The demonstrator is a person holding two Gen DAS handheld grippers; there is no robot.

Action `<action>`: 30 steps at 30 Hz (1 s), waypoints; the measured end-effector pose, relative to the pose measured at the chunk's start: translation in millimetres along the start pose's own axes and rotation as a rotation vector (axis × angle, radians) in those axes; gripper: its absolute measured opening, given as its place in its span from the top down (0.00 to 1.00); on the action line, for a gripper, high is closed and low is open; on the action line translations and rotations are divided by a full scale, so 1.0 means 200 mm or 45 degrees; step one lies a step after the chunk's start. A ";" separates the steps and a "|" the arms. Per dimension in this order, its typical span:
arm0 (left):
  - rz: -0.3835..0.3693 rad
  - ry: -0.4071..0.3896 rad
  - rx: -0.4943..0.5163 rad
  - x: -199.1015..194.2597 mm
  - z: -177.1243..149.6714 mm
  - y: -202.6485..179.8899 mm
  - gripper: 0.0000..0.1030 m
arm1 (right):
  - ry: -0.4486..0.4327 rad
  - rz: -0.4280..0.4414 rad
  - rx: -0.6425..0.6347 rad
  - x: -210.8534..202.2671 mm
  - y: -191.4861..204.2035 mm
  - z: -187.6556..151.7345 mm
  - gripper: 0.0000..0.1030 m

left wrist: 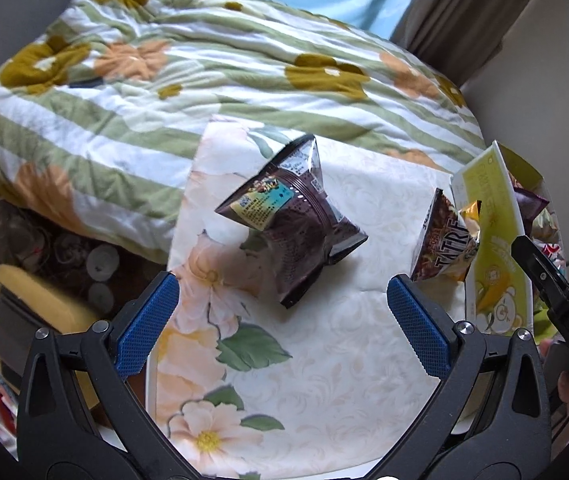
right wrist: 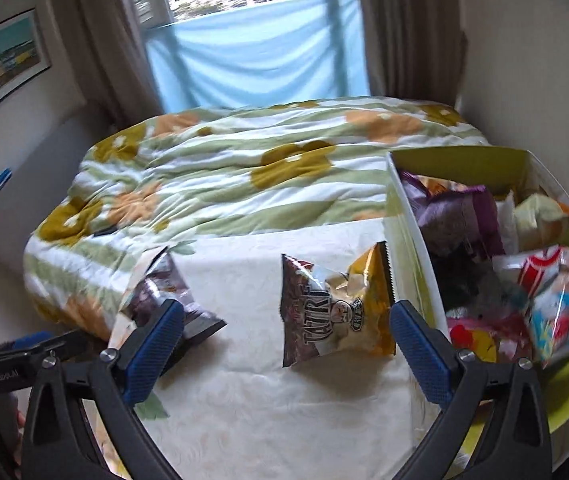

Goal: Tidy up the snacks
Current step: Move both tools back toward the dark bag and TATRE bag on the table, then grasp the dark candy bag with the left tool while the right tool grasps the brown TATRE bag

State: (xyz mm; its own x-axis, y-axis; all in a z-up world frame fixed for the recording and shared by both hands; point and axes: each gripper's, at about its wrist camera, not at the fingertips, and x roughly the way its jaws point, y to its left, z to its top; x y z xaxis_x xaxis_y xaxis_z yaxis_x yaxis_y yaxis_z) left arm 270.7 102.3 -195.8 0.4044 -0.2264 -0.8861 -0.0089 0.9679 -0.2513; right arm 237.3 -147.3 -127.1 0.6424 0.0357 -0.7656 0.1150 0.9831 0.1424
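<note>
While you've got both tools hovering over the worktop (right wrist: 268,408), neither one is holding anything. Your left hand-held gripper (left wrist: 282,304) has its textured blue pads (left wrist: 146,326) spread wide apart, and the dark purple snack bag (left wrist: 292,220) sits just beyond the gap, not touching either pad. It's a crinkly, glossy foil pouch, puffed up like a pillow with crimped ends, lying tilted on the cloth. Your right hand-held gripper (right wrist: 286,344) is also wide open, and the brown-and-yellow chip bag (right wrist: 334,308) lies between and just past its fingers, flat-ish, shiny, with a serrated top edge and big block lettering.

That worktop is covered with a smooth cream tablecloth (left wrist: 324,360) with a faint embossed swirl pattern and big peach flowers with green leaves along its left side.

Over on the right you've got the yellow-green box (right wrist: 404,232), a rectangular cardboard-looking thing with white walls. It's stuffed with a jumble of soft crinkled packets: purple ones at the far end, pale yellow ones beside them, red, white and blue wrappers near you. The chip bag sits just beside the box's left wall; I can't tell if they touch.

Beyond the worktop there's a bed with a puffy, wrinkled quilt (right wrist: 244,168), striped green and white with mustard and orange flowers. Brown curtains (right wrist: 408,32) hang by the window at the far end.
</note>
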 end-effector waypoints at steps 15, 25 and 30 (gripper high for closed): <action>-0.168 0.193 -0.097 0.58 0.21 0.00 0.00 | 0.026 -0.333 0.026 0.27 0.11 -0.14 0.01; -0.140 0.251 -0.088 0.71 0.27 0.02 0.07 | 0.018 -0.500 -0.094 0.47 0.14 -0.15 0.01; -0.197 0.290 -0.053 0.73 0.27 -0.03 0.30 | 0.030 -0.560 -0.148 0.55 0.15 -0.15 0.01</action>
State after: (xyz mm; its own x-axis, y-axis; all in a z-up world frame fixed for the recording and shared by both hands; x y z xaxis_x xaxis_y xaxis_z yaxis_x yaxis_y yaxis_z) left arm 379.6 70.1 -303.7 0.1878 -0.3943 -0.8996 -0.0024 0.9157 -0.4018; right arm 287.7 -108.9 -226.3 0.5341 -0.3867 -0.7518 0.2863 0.9195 -0.2696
